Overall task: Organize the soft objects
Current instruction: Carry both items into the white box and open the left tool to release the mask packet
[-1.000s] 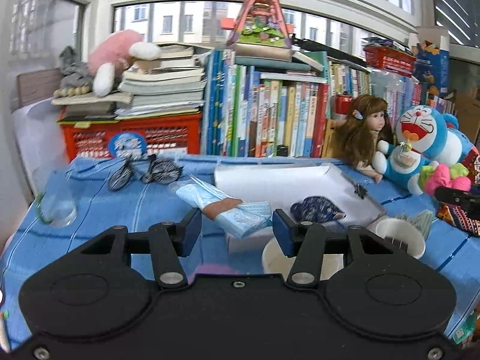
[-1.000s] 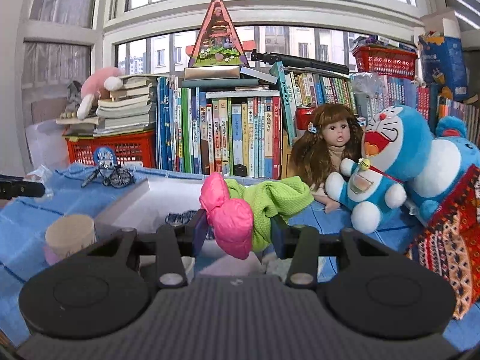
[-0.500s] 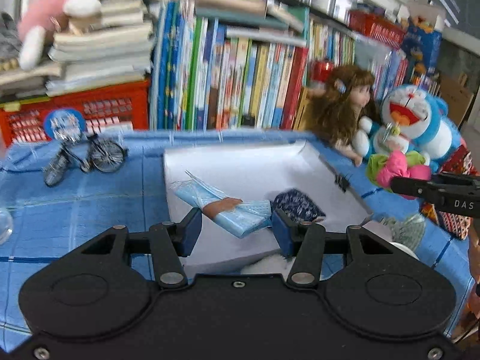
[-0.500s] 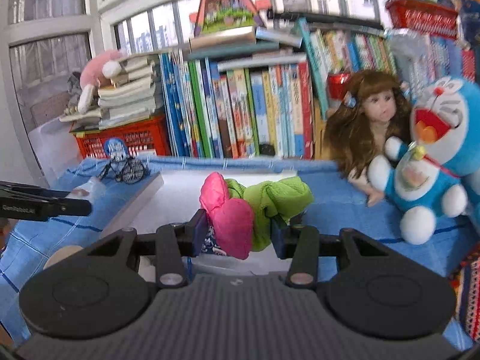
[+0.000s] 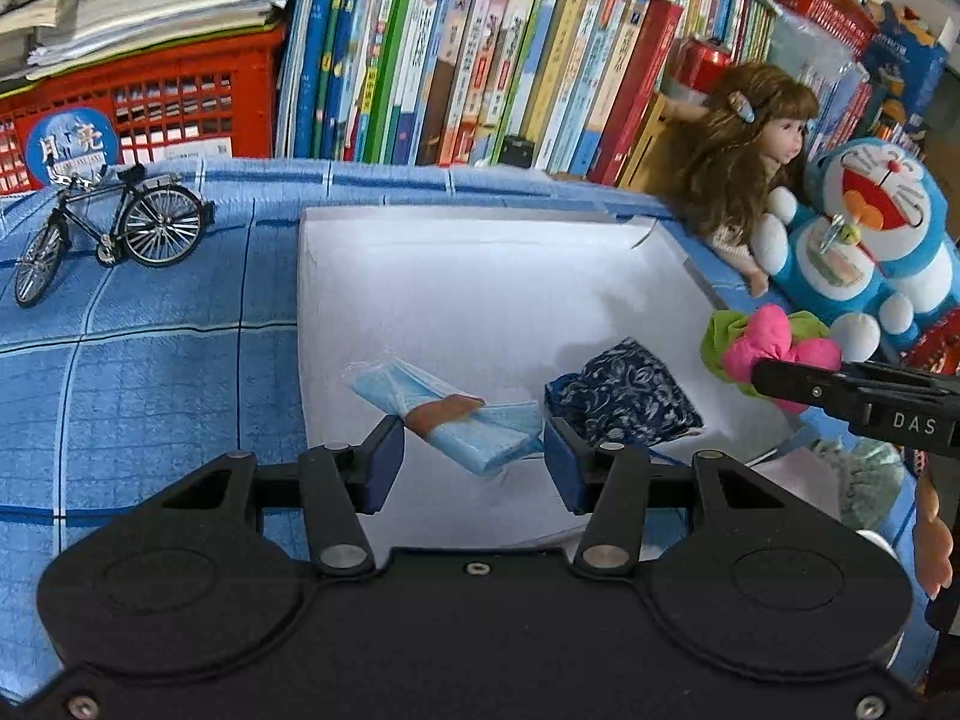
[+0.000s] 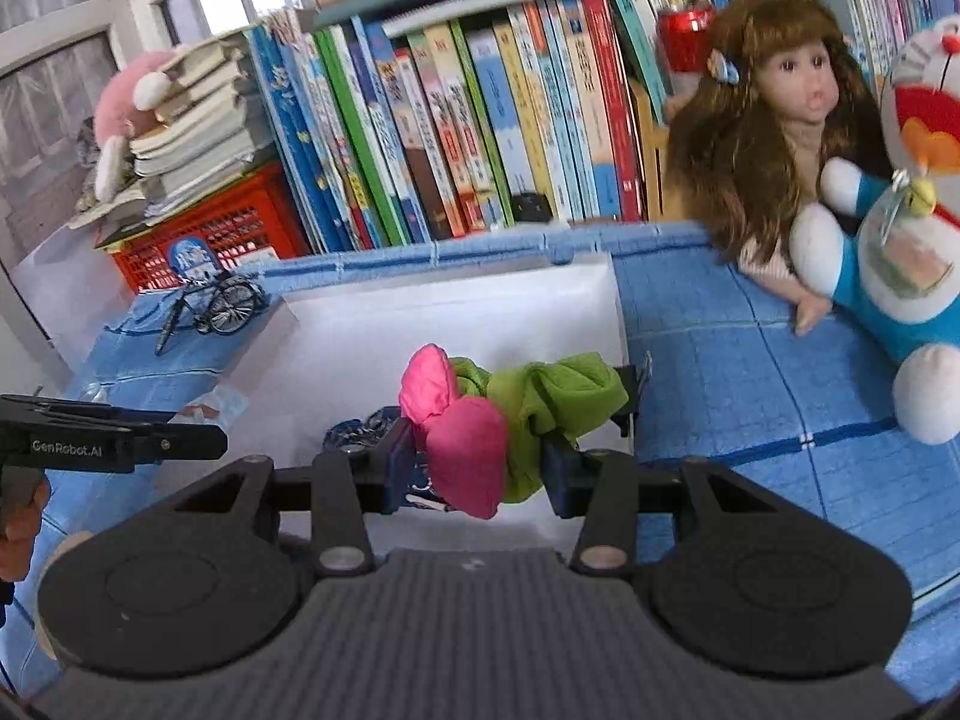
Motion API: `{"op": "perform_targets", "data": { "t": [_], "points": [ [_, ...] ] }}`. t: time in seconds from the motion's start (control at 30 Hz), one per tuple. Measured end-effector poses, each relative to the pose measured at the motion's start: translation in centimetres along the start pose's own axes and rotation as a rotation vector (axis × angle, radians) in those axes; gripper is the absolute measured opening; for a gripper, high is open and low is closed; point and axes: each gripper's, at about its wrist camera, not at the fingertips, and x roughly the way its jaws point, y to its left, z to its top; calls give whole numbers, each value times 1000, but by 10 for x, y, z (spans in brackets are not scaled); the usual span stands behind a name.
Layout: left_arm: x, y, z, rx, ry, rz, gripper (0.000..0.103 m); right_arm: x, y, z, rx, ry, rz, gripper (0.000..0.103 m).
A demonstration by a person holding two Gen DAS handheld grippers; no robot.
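Note:
My left gripper (image 5: 471,450) is shut on a folded light-blue mask bundle (image 5: 462,420) with a brown band, held over the near part of a white tray (image 5: 480,276). A dark blue patterned fabric piece (image 5: 624,402) lies in the tray just right of it. My right gripper (image 6: 480,462) is shut on a pink and green soft flower (image 6: 480,426), held above the tray (image 6: 450,312) near its right edge. In the left wrist view the right gripper (image 5: 840,390) reaches in from the right with the flower (image 5: 774,348). The left gripper (image 6: 120,444) shows at the left of the right wrist view.
A toy bicycle (image 5: 114,228) stands on the blue checked cloth (image 5: 150,360) left of the tray. A doll (image 5: 744,138) and a blue cat plush (image 5: 864,240) sit at the right. Books (image 5: 480,60) and a red crate (image 5: 150,102) line the back.
Both grippers have moved forward and tipped downward over the white tray, each still holding its item. The tray and the patterned fabric now look closer.

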Motion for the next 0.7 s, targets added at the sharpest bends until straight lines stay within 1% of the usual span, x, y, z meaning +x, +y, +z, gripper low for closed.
{"op": "perform_targets", "data": {
  "t": [0.17, 0.4, 0.53, 0.7],
  "points": [
    [12, -2, -2, 17, 31, -7, 49, 14, -4, -2, 23, 30, 2, 48],
    [18, -1, 2, 6, 71, -17, 49, 26, -8, -3, 49, 69, 6, 48],
    [22, 1, 4, -2, 99, -30, 49, 29, -8, -3, 50, 79, 14, 49],
    [26, 0, 4, 5, 125, -24, 49, 33, -6, -5, 46, 94, 18, 50]
  ]
}}
